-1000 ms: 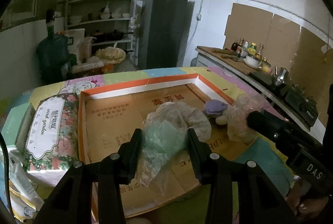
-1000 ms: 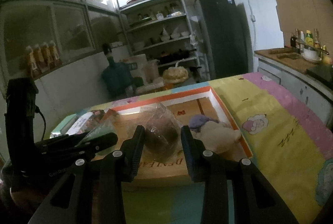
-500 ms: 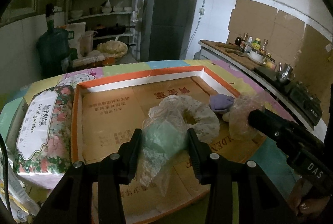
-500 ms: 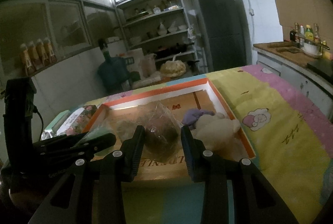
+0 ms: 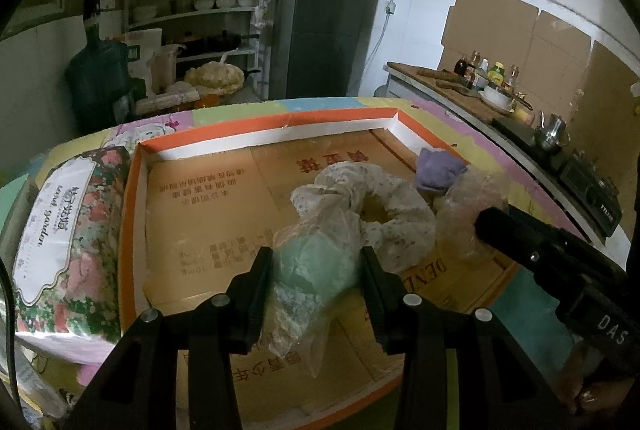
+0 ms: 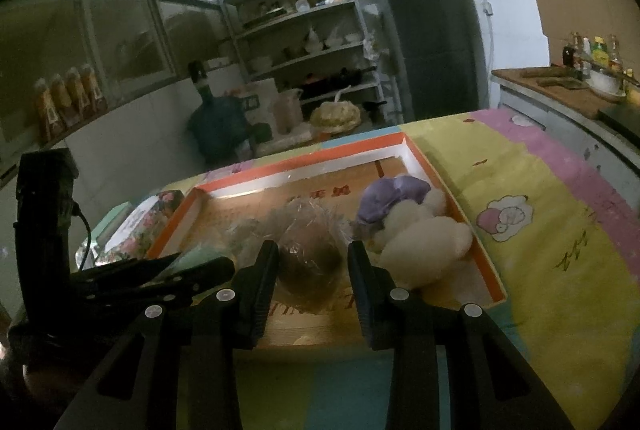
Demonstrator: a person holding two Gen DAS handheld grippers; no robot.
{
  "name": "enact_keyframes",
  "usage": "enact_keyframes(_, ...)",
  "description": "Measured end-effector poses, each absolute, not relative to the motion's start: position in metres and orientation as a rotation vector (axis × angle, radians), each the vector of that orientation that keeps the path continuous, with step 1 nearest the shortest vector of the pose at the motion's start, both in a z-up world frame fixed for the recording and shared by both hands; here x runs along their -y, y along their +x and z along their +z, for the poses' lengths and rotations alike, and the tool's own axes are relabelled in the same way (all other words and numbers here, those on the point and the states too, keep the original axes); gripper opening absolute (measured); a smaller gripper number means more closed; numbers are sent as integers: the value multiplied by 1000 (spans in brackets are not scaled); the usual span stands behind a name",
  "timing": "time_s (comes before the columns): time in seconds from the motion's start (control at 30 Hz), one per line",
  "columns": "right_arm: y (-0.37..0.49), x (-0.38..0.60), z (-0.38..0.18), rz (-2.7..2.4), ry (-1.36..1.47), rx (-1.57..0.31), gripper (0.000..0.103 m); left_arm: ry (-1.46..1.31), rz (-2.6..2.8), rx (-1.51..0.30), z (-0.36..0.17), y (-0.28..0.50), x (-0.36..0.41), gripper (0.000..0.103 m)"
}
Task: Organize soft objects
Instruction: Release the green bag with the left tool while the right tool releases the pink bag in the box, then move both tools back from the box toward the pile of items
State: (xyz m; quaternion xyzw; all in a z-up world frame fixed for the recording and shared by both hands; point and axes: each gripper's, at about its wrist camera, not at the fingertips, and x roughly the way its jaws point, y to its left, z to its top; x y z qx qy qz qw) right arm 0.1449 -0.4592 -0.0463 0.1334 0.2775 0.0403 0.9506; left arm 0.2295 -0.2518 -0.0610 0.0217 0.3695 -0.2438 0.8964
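Your left gripper [image 5: 316, 272] pinched the bagged green soft item [image 5: 310, 270] over the near part of the orange-rimmed cardboard tray [image 5: 264, 128]; your right gripper [image 6: 312, 266] clamped a bagged brown item [image 6: 308, 258] beside it. Slick plastic risked slipping, dropping either onto the floral scrunchie [image 5: 384, 206].

The tray [image 5: 256, 138] is matt brown cardboard with a glossy orange-and-white rim. Thin, crinkled clear plastic wraps the green bundle [image 5: 316, 266] and the brown bundle [image 6: 310, 260]. The ring cushion [image 5: 384, 206] is speckled cloth, the white toy [image 6: 424, 242] fluffy plush. The tissue pack [image 5: 68, 238] wears shiny printed film. The tablecloth [image 6: 540, 230] is soft matt fabric
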Motion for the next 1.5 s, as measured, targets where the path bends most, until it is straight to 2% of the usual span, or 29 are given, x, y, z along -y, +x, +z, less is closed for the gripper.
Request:
enact_keyframes(0.27, 146, 456, -46, 85, 269, -564, 38, 28, -508, -778, -61, 230, 249, 48)
enact_keyframes(0.37, 146, 458, -46, 86, 273, -563, 41, 30, -512, -776, -60, 229, 248, 53)
enact_keyframes(0.5, 145, 458, -44, 89, 279, -556, 41, 33, -510, -769, -58, 229, 247, 64)
enact_keyframes(0.57, 145, 458, -44, 86, 279, -555, 44, 28, -510, -763, -57, 228, 245, 65)
enact_keyframes(0.67, 144, 458, -43, 83, 284, -553, 45, 27, -507, -755, -54, 227, 244, 66)
enact_keyframes(0.73, 142, 459, -42, 83, 288, -549, 45, 26, -506, -749, -53, 225, 244, 71)
enact_keyframes(1.17, 134, 454, -35, 96, 289, -526, 45, 20, -488, -682, -34, 212, 229, 76)
enact_keyframes(1.3, 130, 451, -31, 97, 286, -518, 46, 18, -487, -666, -30, 208, 225, 84)
enact_keyframes(1.37, 129, 450, -28, 98, 283, -518, 54, 17, -487, -657, -27, 206, 223, 84)
enact_keyframes(1.5, 125, 445, -23, 98, 275, -508, 60, 16, -484, -640, -22, 200, 218, 84)
